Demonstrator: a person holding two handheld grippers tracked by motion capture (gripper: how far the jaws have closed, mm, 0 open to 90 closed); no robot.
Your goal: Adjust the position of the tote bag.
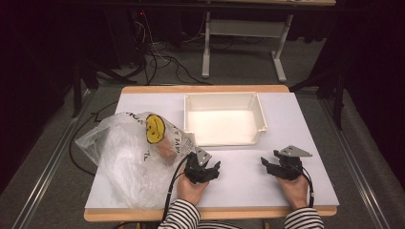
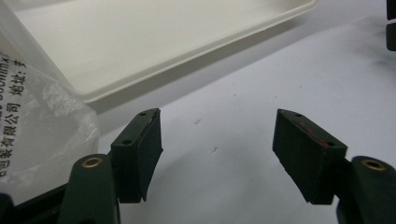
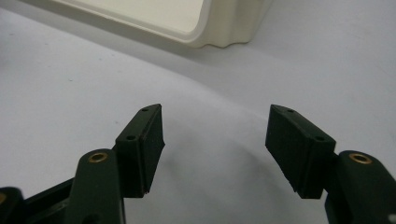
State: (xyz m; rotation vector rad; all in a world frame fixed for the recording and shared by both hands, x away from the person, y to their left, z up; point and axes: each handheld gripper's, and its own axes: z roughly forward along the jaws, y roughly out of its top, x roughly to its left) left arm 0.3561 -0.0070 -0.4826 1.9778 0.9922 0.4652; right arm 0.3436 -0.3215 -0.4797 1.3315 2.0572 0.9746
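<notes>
A clear plastic bag (image 1: 124, 152) with a yellow smiley print (image 1: 154, 129) lies on the left of the white table (image 1: 248, 186); something orange-brown (image 1: 166, 150) shows through it. A white empty tray (image 1: 224, 119) stands at the back centre. My left gripper (image 1: 206, 168) rests near the bag's right edge, open, nothing between its jaws. In the left gripper view the bag (image 2: 42, 121) lies at the left and the tray (image 2: 154, 42) ahead. My right gripper (image 1: 273, 166) sits at the front right, open and empty. The tray's corner (image 3: 219, 28) lies ahead of it in the right gripper view.
The table's wooden front edge (image 1: 210, 214) runs just under the person's striped sleeves (image 1: 179, 214). Beyond the table, a desk frame (image 1: 243, 38) and cables (image 1: 162, 57) stand on the grey floor. Bare tabletop lies between the two grippers.
</notes>
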